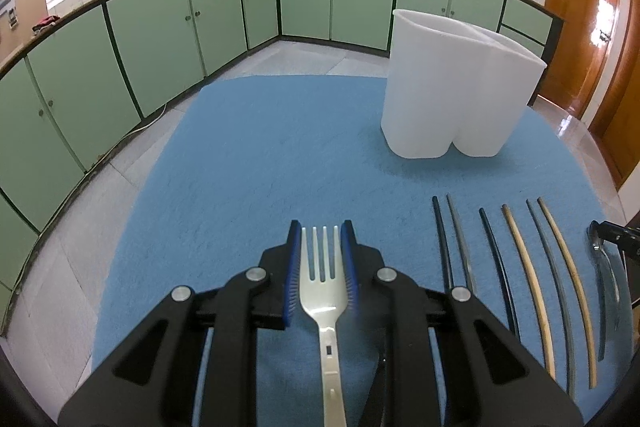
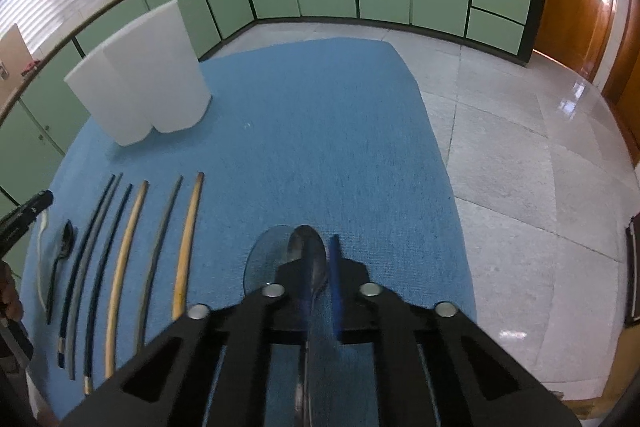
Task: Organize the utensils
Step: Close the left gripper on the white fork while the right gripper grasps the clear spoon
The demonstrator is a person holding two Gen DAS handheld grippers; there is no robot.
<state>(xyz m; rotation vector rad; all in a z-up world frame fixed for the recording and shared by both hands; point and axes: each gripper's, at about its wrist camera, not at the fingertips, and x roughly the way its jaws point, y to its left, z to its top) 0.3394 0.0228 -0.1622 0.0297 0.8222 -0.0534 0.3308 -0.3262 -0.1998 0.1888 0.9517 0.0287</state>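
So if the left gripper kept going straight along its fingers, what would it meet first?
Probably just the blue mat. The left gripper, shut on the fork, points down at bare mat. The white holder stands off to the right of that line, though depth is hard to judge.

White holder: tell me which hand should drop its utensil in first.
Probably left. The left gripper grips the fork, and the white holder stands ahead and a little right. The right gripper, shut on the spoon, sees it far off left.
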